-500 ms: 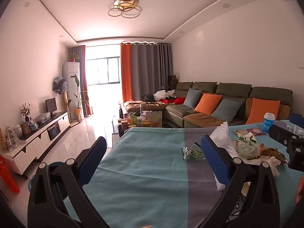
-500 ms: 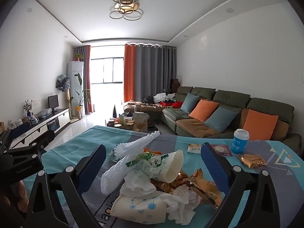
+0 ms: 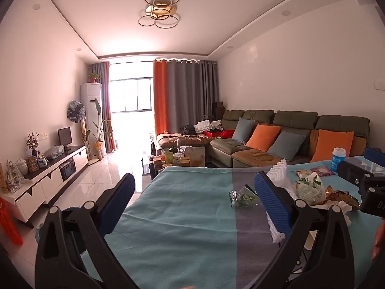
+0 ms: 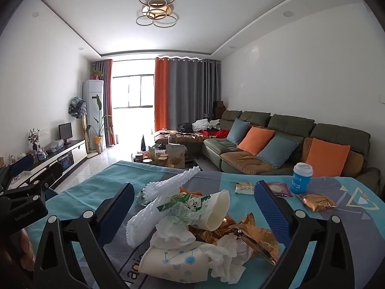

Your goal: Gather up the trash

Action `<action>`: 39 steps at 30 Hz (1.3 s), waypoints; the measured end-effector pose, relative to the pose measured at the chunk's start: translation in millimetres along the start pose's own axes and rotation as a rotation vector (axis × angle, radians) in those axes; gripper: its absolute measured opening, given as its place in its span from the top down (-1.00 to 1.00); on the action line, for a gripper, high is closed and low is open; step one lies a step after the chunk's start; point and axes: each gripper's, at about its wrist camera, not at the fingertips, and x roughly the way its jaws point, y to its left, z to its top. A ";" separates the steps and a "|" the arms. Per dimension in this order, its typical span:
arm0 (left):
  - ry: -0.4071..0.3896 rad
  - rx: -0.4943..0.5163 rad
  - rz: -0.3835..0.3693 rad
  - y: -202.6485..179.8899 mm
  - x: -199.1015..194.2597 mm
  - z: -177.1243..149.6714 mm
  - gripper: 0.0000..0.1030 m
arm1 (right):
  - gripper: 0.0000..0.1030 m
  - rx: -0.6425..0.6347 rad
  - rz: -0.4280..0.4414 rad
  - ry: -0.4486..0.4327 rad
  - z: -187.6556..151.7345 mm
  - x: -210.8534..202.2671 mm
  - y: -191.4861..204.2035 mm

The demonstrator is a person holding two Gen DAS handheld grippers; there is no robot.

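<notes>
The right gripper (image 4: pixel 193 210) hangs low over the table (image 4: pixel 96 192) with its blue fingers (image 4: pixel 270 209) spread wide, holding nothing. Between them lies the trash heap: nearest, a flattened paper cup with blue dots (image 4: pixel 173 263) lying on its side, crumpled tissues (image 4: pixel 223 252) against it, and gold foil wrappers (image 4: pixel 257 237) to the right. Just behind, a white cup (image 4: pixel 216 210) lies tipped over with a green printed wrapper (image 4: pixel 185 207) across it, and a white foam net sleeve (image 4: pixel 161 195) leans up out of the heap toward the left. Farther right on the cloth sit a gold packet (image 4: pixel 316 202), a small snack packet (image 4: pixel 245 188), a dark red packet (image 4: pixel 279 189) and an upright blue cup with a white lid (image 4: pixel 302 178).

The left gripper (image 3: pixel 193 197) is also wide open and empty, over the bare teal part of the tablecloth (image 3: pixel 180 216). A small clear wrapper (image 3: pixel 243 196) lies by itself just left of its right finger, apart from the heap (image 3: pixel 310 190), which shows beyond that finger.

Past the table stand a cluttered coffee table (image 4: pixel 166 156), a green sofa (image 4: pixel 284 125) with orange and blue cushions, and the curtains (image 4: pixel 187 96).
</notes>
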 end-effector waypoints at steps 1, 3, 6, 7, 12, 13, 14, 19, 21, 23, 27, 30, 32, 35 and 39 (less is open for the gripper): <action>-0.001 -0.001 -0.002 0.1 0.8 -0.9 -0.89 | -0.87 0.001 0.001 0.002 0.4 0.6 -1.1; -0.003 -0.001 -0.001 1.0 -0.1 -0.8 -0.89 | -0.87 0.000 -0.002 -0.001 0.4 0.1 -0.8; -0.007 0.002 0.004 1.1 0.0 -2.8 -0.89 | -0.87 0.003 -0.005 -0.002 0.0 0.5 0.5; -0.008 0.001 0.002 1.1 0.1 -3.2 -0.89 | -0.87 0.003 -0.004 0.000 -0.5 -0.5 0.7; -0.009 0.001 0.005 -0.7 -0.3 -4.2 -0.89 | -0.87 0.003 -0.006 0.001 -0.6 -1.4 0.6; -0.010 0.001 0.004 -0.7 -0.6 -4.1 -0.89 | -0.87 0.003 -0.007 0.000 -0.7 -1.8 0.6; -0.011 0.002 0.005 -0.8 -0.7 -4.1 -0.89 | -0.87 0.004 -0.005 -0.001 -0.5 -2.6 0.1; -0.020 0.007 0.007 -2.2 -1.4 -4.6 -0.89 | -0.87 0.005 -0.005 0.000 -0.2 -1.7 -1.2; -0.021 0.011 0.007 -3.2 -1.3 -5.0 -0.89 | -0.87 0.005 -0.005 -0.001 0.1 -2.0 -1.3; -0.021 0.010 0.007 -3.4 -1.6 -4.9 -0.89 | -0.87 0.005 -0.006 0.000 0.1 -1.8 -1.2; -0.021 0.010 0.007 -3.6 -1.6 -4.9 -0.89 | -0.87 0.006 -0.006 -0.001 0.2 -2.8 -1.7; -0.021 0.010 0.007 -3.9 -1.8 -4.9 -0.89 | -0.87 0.005 -0.006 0.000 0.3 -2.3 -2.0; -0.021 0.010 0.007 -4.2 -1.8 -4.9 -0.89 | -0.87 0.008 -0.004 -0.003 0.0 -2.8 -2.5; -0.021 0.009 0.007 -4.3 -1.8 -4.8 -0.89 | -0.87 0.007 -0.004 -0.002 -0.1 -2.6 -2.6; -0.021 0.009 0.007 -4.7 -2.0 -4.9 -0.89 | -0.87 0.007 -0.006 -0.003 -0.4 -2.4 -2.8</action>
